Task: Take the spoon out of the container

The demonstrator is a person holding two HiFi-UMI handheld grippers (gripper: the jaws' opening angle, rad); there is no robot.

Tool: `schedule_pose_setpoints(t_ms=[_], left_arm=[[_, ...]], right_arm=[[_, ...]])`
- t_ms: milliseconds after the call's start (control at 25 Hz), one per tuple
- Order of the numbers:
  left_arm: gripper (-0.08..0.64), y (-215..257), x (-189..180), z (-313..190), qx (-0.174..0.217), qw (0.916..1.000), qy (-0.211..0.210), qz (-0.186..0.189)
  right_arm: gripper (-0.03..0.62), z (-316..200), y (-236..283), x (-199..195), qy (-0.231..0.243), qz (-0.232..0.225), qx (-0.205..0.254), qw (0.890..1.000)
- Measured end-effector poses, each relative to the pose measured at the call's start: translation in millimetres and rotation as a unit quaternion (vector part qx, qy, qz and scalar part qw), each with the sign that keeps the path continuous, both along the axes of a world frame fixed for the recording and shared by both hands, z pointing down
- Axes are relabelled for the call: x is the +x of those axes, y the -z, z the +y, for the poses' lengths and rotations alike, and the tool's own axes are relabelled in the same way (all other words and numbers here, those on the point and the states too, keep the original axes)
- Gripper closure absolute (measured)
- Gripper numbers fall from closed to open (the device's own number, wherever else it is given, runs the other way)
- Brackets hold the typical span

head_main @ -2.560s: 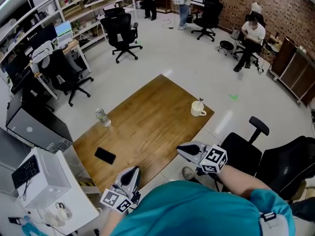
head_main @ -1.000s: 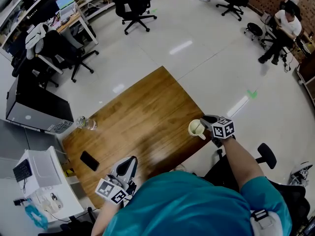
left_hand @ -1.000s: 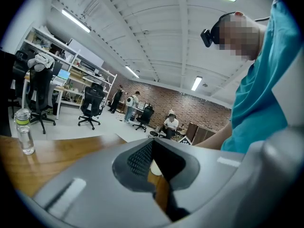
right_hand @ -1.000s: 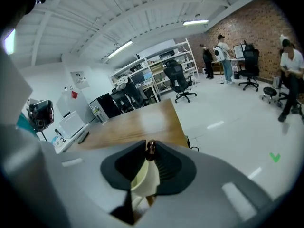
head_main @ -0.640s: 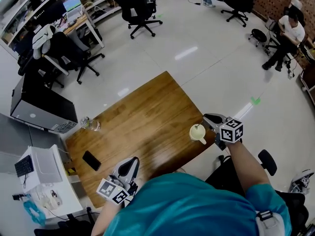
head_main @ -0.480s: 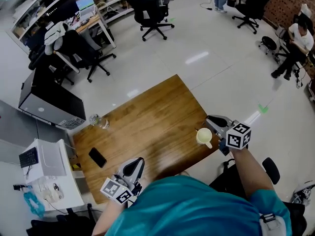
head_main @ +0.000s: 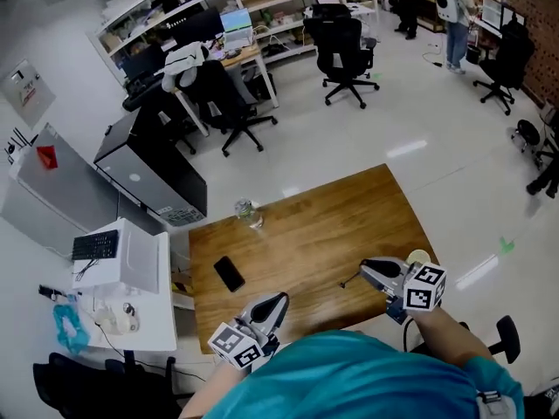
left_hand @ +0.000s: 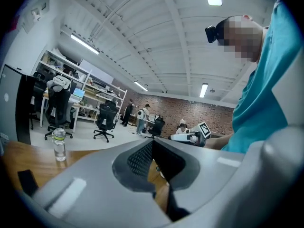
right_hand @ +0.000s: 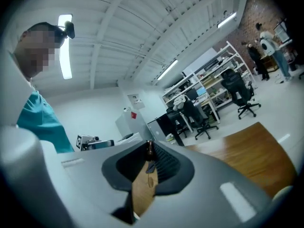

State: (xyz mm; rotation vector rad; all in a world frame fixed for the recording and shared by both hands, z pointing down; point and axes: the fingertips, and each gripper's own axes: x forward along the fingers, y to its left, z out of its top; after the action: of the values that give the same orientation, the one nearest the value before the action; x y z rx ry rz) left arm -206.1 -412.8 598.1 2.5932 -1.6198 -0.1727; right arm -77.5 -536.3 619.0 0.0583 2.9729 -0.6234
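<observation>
**Right gripper** (head_main: 369, 268): over the near right part of the table, marker cube toward the person. In the right gripper view, the jaws are drawn nearly together and clamped on a thin dark spoon (right_hand: 149, 152).

**Spoon** (head_main: 349, 279): out of the cup, held at the right gripper's tip. In the head view it shows as a slim dark sliver reaching left from the jaws, above the wood. Which end is gripped cannot be told.

**Cup** (head_main: 418, 256): pale, on the table near its right edge, just behind the right gripper and partly hidden by it.

**Left gripper** (head_main: 278, 300): at the table's near edge, well apart from the cup. In the left gripper view, the left gripper (left_hand: 152, 144) has its jaws together at the tips with nothing between them.

**Table** (head_main: 332, 216): brown wood, set at an angle on a pale floor.

**Bottle** (head_main: 248, 212): clear plastic, upright at the table's far left corner.

**Phone** (head_main: 229, 273): black, lying flat near the left edge.
</observation>
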Motion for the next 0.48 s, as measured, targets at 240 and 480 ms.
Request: schedule_pose_setpoints(t_ms=[240,480], left_arm=[[0.563,-3,-75,154,0.029,0.9993,-0.011,-0.019],[0.563,19,-143,305,0.027,0.9994,-0.013,-0.02]], right_arm=[[0.551,173,2,-91,0.04,-0.005,0.031,0.999],[0.551,319,40,-148,0.032,-0.01,0.014,0.999]])
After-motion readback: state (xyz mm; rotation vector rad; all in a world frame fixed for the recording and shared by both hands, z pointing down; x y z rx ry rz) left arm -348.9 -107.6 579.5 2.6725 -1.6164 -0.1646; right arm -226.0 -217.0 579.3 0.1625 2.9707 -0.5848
